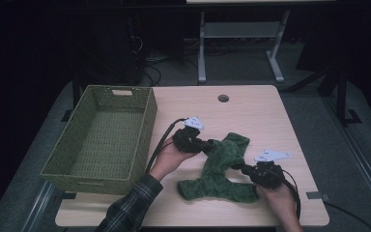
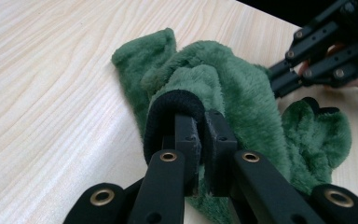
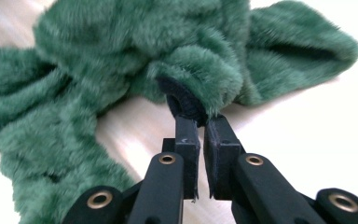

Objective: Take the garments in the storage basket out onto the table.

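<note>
High view: a fuzzy green plush garment with black-trimmed openings point(image 1: 221, 169) is seen lying crumpled on the light wooden table point(image 1: 251, 116), right of centre, stretched between both grippers. Its upper lobe is directed toward the far edge; a lower lobe is spread toward the near edge.

Left gripper view: the garment's black elastic cuff point(image 2: 170, 112) is looped over the left gripper point(image 2: 204, 122); its jaws are pressed together with fabric pinched between them, and green pile is bunched just above and to the right of the pads. The right gripper is seen beyond, at the garment's far side.

Right gripper view: the right gripper point(image 3: 200, 128) is clamped on another black-edged cuff point(image 3: 182, 100), the dark hem being held at the fingertips with green fur folded over it. A narrow gap is seen lower between the jaws, but the tips are closed on the hem. The rest of the garment is spread across the table behind.

In the high view the left gripper point(image 1: 204, 144) is held at the garment's left upper edge, the right gripper point(image 1: 240, 167) at its right lower edge. A woven green rectangular basket point(image 1: 72, 159) is standing at the table's left side, apart from the garment. A plaid sleeve point(image 1: 130, 205) is seen at the bottom.
</note>
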Available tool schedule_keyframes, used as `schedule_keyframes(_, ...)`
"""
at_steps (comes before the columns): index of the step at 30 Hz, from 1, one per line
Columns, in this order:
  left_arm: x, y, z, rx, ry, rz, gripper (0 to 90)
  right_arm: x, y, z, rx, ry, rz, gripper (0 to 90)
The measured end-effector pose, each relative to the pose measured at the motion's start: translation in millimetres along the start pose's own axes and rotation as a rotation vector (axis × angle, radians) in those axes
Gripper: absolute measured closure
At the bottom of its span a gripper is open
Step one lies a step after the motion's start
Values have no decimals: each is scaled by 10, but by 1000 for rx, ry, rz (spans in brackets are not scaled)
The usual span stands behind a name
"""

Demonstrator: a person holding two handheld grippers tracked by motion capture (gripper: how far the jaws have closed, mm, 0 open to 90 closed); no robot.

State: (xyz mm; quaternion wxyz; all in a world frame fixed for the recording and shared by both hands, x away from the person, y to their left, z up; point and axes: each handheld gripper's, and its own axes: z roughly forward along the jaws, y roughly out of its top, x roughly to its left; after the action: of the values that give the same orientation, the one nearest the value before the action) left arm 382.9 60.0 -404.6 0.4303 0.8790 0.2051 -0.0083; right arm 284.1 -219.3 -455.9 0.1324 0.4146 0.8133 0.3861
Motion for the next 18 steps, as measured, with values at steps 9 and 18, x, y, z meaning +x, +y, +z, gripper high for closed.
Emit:
schedule_keyframes(9,-42,9,-300,-37,38,-17,855,-130,330,-214,-70,5,-33,861)
schedule_keyframes(18,-69,-326,-513,23,138,-110,856,-142,659,-238,-84,42,-95,862)
